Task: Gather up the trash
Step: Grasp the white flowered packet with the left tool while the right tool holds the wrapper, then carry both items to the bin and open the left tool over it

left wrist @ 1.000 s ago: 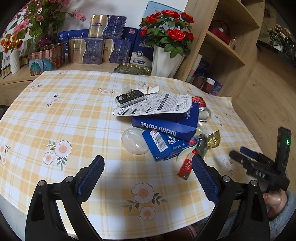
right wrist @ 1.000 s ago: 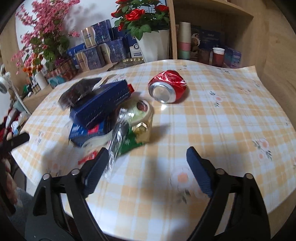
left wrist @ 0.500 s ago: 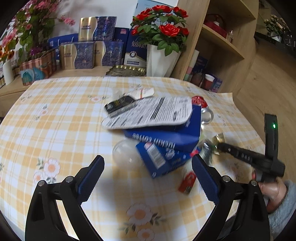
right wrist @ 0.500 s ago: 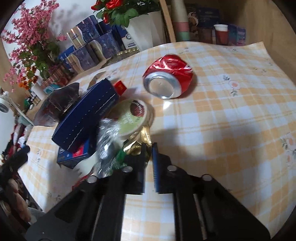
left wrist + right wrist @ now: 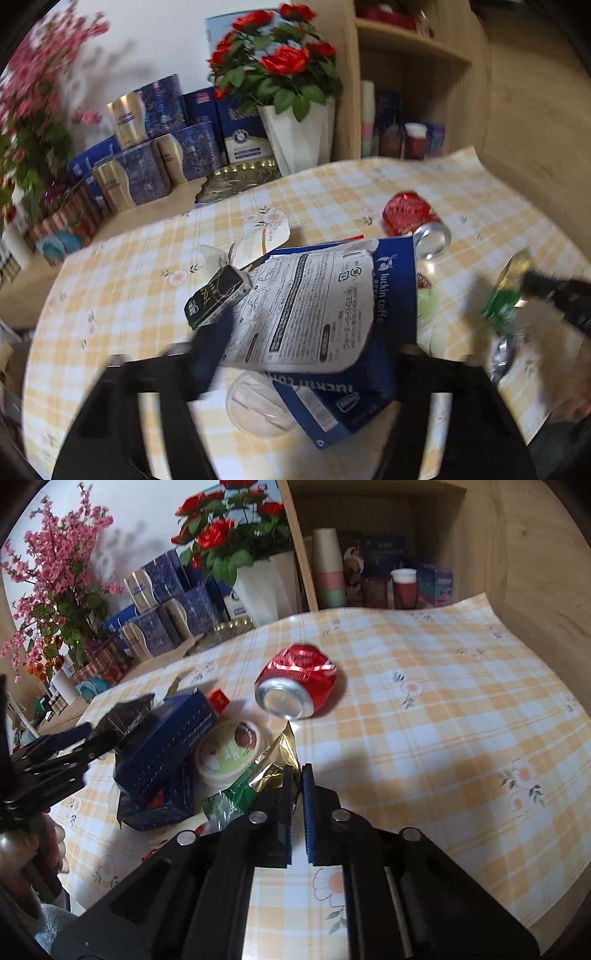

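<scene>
A heap of trash lies on the checked tablecloth [image 5: 443, 709]. My right gripper [image 5: 297, 771] is shut on a gold and green foil wrapper [image 5: 273, 766] and holds it just above the cloth; the wrapper also shows at the right of the left wrist view [image 5: 508, 291]. Beside it lie a green lidded cup [image 5: 231, 751], a blue luckin coffee box [image 5: 166, 746] and a crushed red can [image 5: 299, 681]. My left gripper [image 5: 299, 354] is open, blurred, its fingers on either side of the blue box [image 5: 391, 291] and the printed white pouch [image 5: 306, 310]. A small black box [image 5: 216, 295] rests on the pouch.
A clear plastic lid [image 5: 258, 406] lies under the box's near edge. White vase of red roses [image 5: 295, 140], blue and gold tins [image 5: 147, 162] and pink flowers [image 5: 62, 579] stand behind the table. A wooden shelf with cups [image 5: 328, 568] is at the back right.
My right gripper closed on the foil wrapper and lifted it out of the heap. My left gripper moved forward, so its open fingers now flank the blue box and pouch.
</scene>
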Demonstrator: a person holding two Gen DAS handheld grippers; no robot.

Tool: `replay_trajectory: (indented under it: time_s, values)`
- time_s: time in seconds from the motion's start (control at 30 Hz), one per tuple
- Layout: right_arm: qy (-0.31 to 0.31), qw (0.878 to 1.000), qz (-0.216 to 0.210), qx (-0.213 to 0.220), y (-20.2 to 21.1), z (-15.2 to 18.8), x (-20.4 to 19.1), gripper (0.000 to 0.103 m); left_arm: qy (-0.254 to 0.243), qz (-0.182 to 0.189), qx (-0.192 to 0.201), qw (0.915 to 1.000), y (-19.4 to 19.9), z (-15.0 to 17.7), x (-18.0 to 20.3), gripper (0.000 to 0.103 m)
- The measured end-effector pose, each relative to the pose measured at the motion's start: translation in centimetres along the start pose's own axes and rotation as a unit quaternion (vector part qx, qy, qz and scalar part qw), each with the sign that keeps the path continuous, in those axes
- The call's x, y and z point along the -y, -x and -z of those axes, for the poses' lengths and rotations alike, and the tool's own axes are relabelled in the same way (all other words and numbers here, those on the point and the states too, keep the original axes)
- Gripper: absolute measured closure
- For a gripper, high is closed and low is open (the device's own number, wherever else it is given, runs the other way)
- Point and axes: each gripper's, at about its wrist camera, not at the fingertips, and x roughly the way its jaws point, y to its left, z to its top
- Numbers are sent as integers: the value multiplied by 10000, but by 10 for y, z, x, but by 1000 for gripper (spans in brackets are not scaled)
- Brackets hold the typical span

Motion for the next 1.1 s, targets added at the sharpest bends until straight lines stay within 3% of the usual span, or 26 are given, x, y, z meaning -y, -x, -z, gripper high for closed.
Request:
replay_trajectory:
  time_s: [0.03,0.13,0.27,0.37,0.5,0.67,0.83,1.1]
  values:
    - [-3,10000,38,64,4,-2,2,94,-82,45,-39,9999,-1,-2,0,74]
    - [-81,9997,144,197,11,-6,9,94,-361,-22,114,9993,5,-6,0,91]
    - [-264,9990,242,284,16,-11,17,94,-175,357,304,9987,22,-18,-14,95]
    - [-319,9985,277,357,20,-12,20,94,329,681,419,9963,38,-30,-34,96]
    - [-336,9982,296,389,24,-13,20,94,1038,1130,591,9864,59,-43,-61,100]
    - [-347,9983,277,383,28,-14,19,94,1468,1431,765,9758,85,-54,-82,102]
    - [-254,9985,232,437,39,-13,11,94,1556,1583,902,9709,113,-55,-89,102]
    - [-46,9988,75,488,67,-6,-9,94,1354,1788,865,9707,161,-32,-80,102]
